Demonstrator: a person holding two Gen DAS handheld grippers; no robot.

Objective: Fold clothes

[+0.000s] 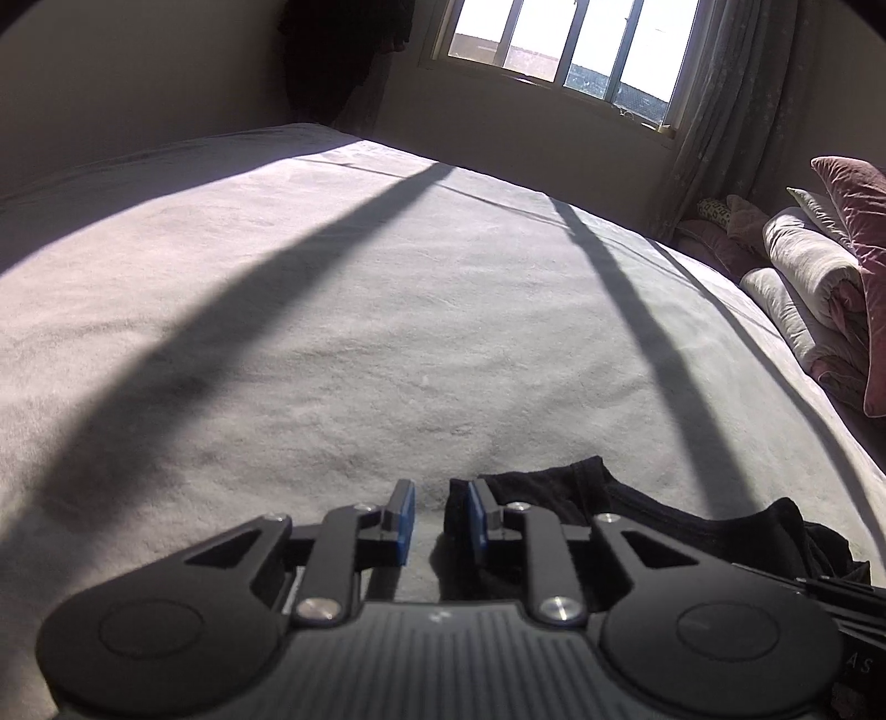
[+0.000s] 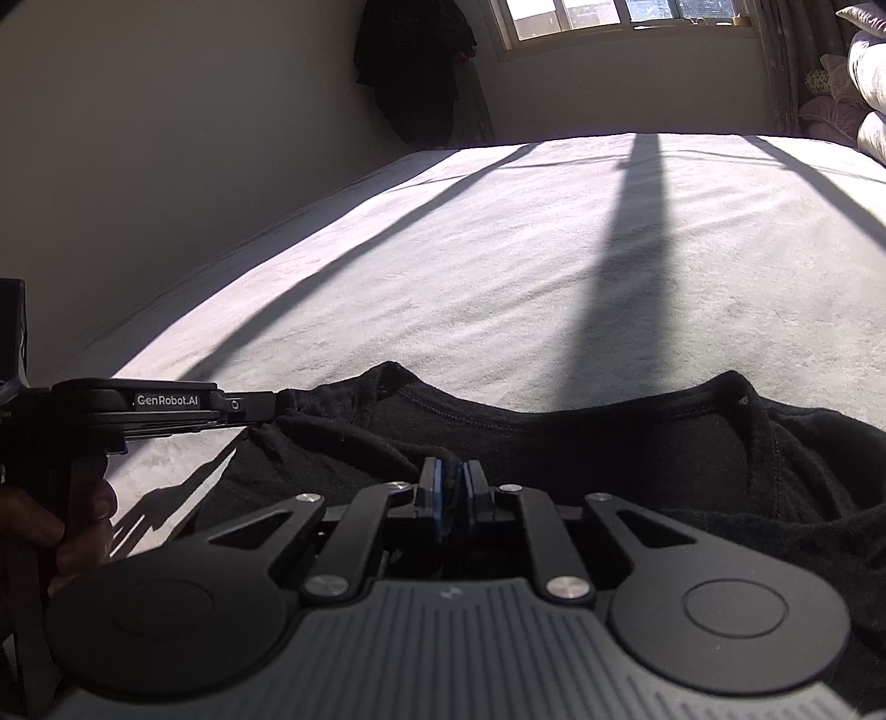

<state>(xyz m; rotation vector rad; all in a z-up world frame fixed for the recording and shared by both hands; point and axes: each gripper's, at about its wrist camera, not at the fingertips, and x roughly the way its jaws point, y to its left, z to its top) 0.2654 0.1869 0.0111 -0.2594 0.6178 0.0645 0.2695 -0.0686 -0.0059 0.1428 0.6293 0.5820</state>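
Note:
A black garment (image 2: pixel 637 454) lies spread on the near part of the bed, its neckline edge facing the window. My right gripper (image 2: pixel 451 490) sits over its middle near edge, blue pads pressed together with dark fabric pinched between them. In the left wrist view the same black garment (image 1: pixel 559 495) shows at lower right. My left gripper (image 1: pixel 440 518) is open, bed cover visible in the gap, and the cloth's edge lies against the inner side of its right finger (image 1: pixel 479 512). From the right wrist view, the left gripper (image 2: pixel 260 407) touches the garment's left corner, held by a hand (image 2: pixel 83 520).
The grey bed cover (image 1: pixel 360 310) stretches far ahead, striped with window-bar shadows. Rolled white bedding (image 1: pixel 803 266) and a maroon pillow (image 1: pixel 855 221) lie at the right. A window (image 1: pixel 559 44) and curtain (image 1: pixel 720 111) stand behind the bed; dark clothes (image 2: pixel 412 66) hang on the wall.

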